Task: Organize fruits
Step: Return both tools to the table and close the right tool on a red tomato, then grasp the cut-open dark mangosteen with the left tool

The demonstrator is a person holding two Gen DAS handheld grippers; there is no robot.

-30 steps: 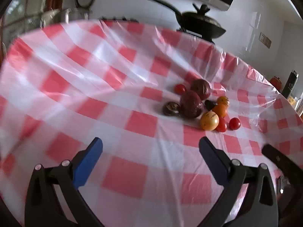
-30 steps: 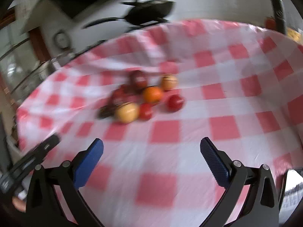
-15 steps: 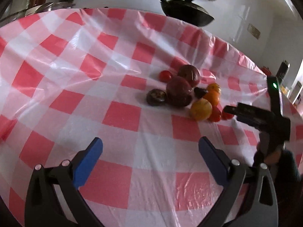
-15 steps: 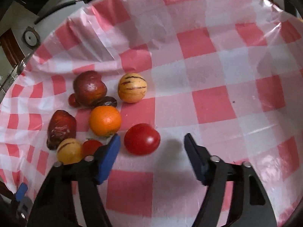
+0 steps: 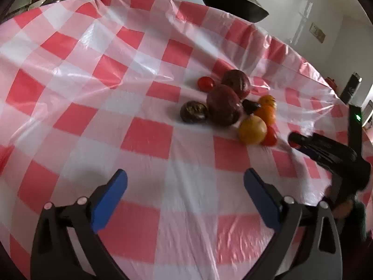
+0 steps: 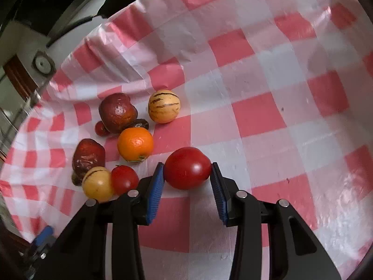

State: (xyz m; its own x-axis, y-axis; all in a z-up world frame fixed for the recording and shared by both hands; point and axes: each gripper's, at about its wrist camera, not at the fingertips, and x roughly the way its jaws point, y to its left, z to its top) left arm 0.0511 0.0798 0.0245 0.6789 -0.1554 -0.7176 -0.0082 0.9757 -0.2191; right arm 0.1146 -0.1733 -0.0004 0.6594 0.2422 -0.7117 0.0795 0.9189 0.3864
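A heap of fruit (image 5: 223, 108) lies on the red-and-white checked cloth (image 5: 149, 137). My right gripper (image 6: 187, 166) has a large red tomato (image 6: 186, 171) between its blue pads; its jaws are closing and both pads touch the tomato's sides. Left of it lie an orange (image 6: 135, 144), a small tomato (image 6: 124, 179), two yellow striped fruits (image 6: 164, 106) (image 6: 96, 183) and two dark red fruits (image 6: 117, 113) (image 6: 88, 156). My left gripper (image 5: 185, 175) hangs open over bare cloth, short of the heap. The right tool's black body (image 5: 326, 149) shows at the right of the left wrist view.
A black wok (image 5: 233, 2) stands past the table's far edge. The cloth is wrinkled and falls away at the table's rim (image 5: 303, 53). A small round dial (image 6: 42, 63) sits on the wall behind. Bare cloth stretches to the right of the tomato (image 6: 279, 128).
My right gripper moved in on the fruit heap and its jaws narrowed from wide apart to the sides of the red tomato. My left gripper drifted slightly forward and lower.
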